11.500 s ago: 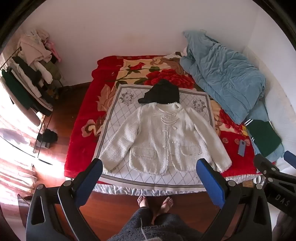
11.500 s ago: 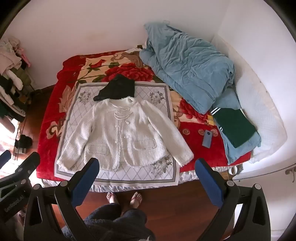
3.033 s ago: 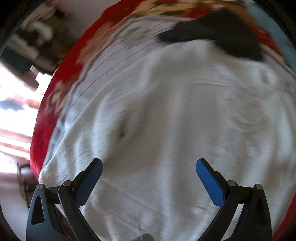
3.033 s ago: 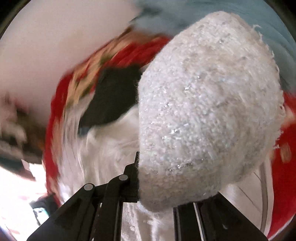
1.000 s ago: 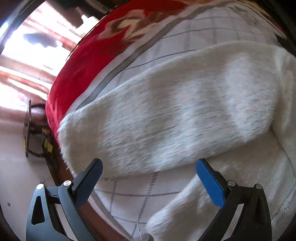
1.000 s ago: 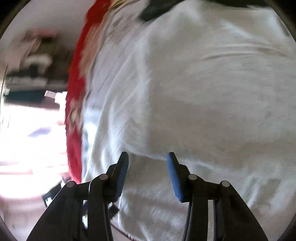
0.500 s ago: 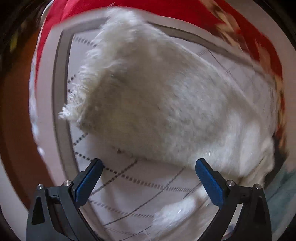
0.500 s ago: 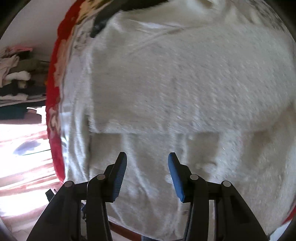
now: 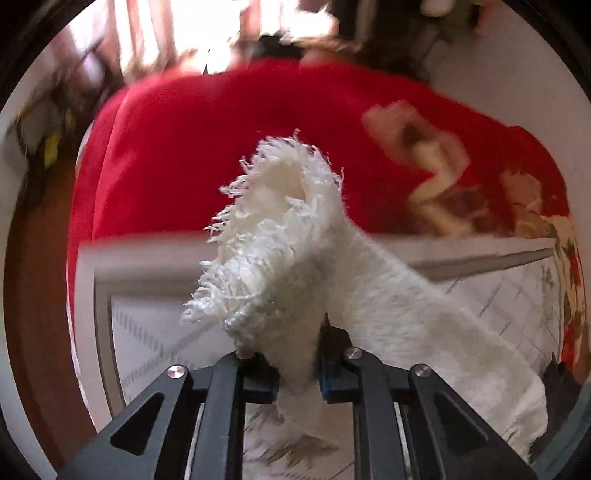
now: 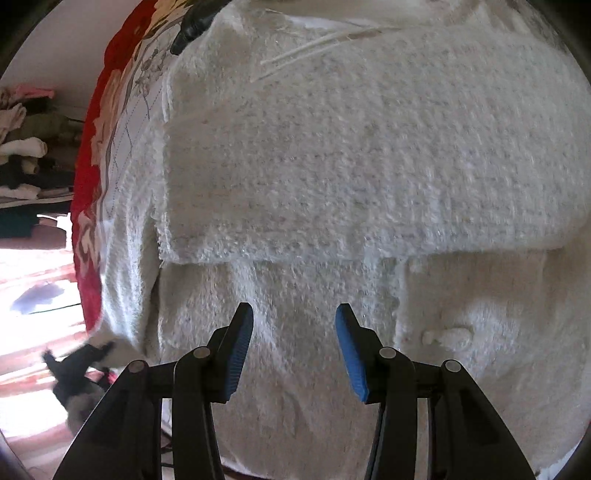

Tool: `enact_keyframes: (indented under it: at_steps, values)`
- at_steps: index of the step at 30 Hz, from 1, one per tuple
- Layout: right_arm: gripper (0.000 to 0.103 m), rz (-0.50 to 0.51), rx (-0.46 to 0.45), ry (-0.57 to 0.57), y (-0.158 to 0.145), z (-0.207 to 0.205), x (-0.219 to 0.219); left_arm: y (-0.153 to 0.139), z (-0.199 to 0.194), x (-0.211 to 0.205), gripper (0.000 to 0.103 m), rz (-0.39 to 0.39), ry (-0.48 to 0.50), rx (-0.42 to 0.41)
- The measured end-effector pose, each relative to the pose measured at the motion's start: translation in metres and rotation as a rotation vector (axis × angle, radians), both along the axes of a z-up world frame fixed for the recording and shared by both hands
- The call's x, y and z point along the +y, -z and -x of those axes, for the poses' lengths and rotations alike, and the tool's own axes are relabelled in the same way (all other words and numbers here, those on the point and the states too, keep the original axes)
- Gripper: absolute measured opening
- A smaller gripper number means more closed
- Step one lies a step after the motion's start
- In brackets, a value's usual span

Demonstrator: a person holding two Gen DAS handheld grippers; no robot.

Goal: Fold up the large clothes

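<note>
The left gripper [image 9: 295,369] was clamped tight on the fringed cuff of the white jacket's sleeve [image 9: 280,236], its pads pressed together with the fuzzy fabric bunched between them. The cuff stood up right in front of the camera, frayed edge splayed out, and the rest of the sleeve trailed away to the lower right across the grey-and-white checked cloth [image 9: 147,332]. Behind it ran the red floral blanket [image 9: 221,140] on the bed, blurred, with bright window light beyond.

Over on the other side, the right gripper [image 10: 294,354] hung just above the jacket body [image 10: 369,166], fingers partly spread and nothing between them. The blue pads [image 10: 238,354] framed bare white knit near the lower part of the garment. One sleeve was already folded across the chest, its lower edge making a straight step just beyond the fingertips. A button [image 10: 447,336] sat just right of the right-hand finger. The jacket lay flat on the bed, filling nearly the whole view, with the red blanket's edge at the left and a dark garment [image 10: 192,18] peeking at the collar end. A rack of clothes [image 10: 26,147] stood far left.
</note>
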State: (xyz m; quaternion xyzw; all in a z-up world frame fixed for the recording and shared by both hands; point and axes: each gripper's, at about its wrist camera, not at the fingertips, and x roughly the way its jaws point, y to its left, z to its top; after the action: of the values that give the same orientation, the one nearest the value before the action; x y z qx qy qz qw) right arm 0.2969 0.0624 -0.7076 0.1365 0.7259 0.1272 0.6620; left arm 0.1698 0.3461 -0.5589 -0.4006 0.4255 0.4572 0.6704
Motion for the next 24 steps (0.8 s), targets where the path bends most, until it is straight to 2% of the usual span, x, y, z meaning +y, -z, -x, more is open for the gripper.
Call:
enact_keyframes:
  at_steps: [1,2,4,6,7,8,11,13,16,17,20,24]
  values:
    - [0.050,0.044,-0.014,-0.013,-0.002,-0.003,0.004,-0.017,-0.016,0.000,0.010,-0.057,0.042,0.003]
    - [0.059,0.094,-0.037,-0.026,-0.006,-0.006,0.006,-0.026,-0.023,-0.004,0.010,-0.092,0.069,0.001]
    - [0.068,0.234,-0.095,-0.055,-0.012,-0.013,0.014,-0.058,-0.042,-0.014,0.010,-0.199,0.163,0.018]
    - [0.071,0.350,-0.133,-0.073,-0.015,-0.021,0.021,-0.089,-0.071,-0.034,0.010,-0.307,0.291,0.028]
    - [0.073,0.381,-0.143,-0.084,-0.015,-0.026,0.024,-0.098,-0.070,-0.042,0.009,-0.338,0.333,0.038]
    - [0.073,0.394,-0.147,-0.090,-0.015,-0.031,0.027,-0.113,-0.084,-0.063,0.009,-0.380,0.418,0.033]
    - [0.073,0.350,-0.128,-0.051,-0.015,-0.046,0.024,-0.138,-0.119,-0.133,0.009,-0.428,0.613,0.027]
    - [0.073,0.330,-0.132,0.003,-0.023,-0.052,0.009,-0.144,-0.136,-0.189,0.009,-0.429,0.745,0.016]
    - [0.073,0.329,-0.142,0.077,-0.037,-0.053,-0.031,-0.141,-0.152,-0.265,0.009,-0.362,0.909,-0.012]
    - [0.073,0.333,-0.131,0.115,-0.041,-0.051,-0.055,-0.135,-0.158,-0.305,0.009,-0.328,0.987,-0.015]
    - [0.073,0.332,-0.097,0.204,-0.043,-0.041,-0.114,-0.116,-0.170,-0.388,0.009,-0.269,1.135,-0.013]
    - [0.073,0.387,-0.049,0.312,-0.042,-0.016,-0.199,-0.091,-0.184,-0.483,0.009,-0.168,1.276,-0.008]
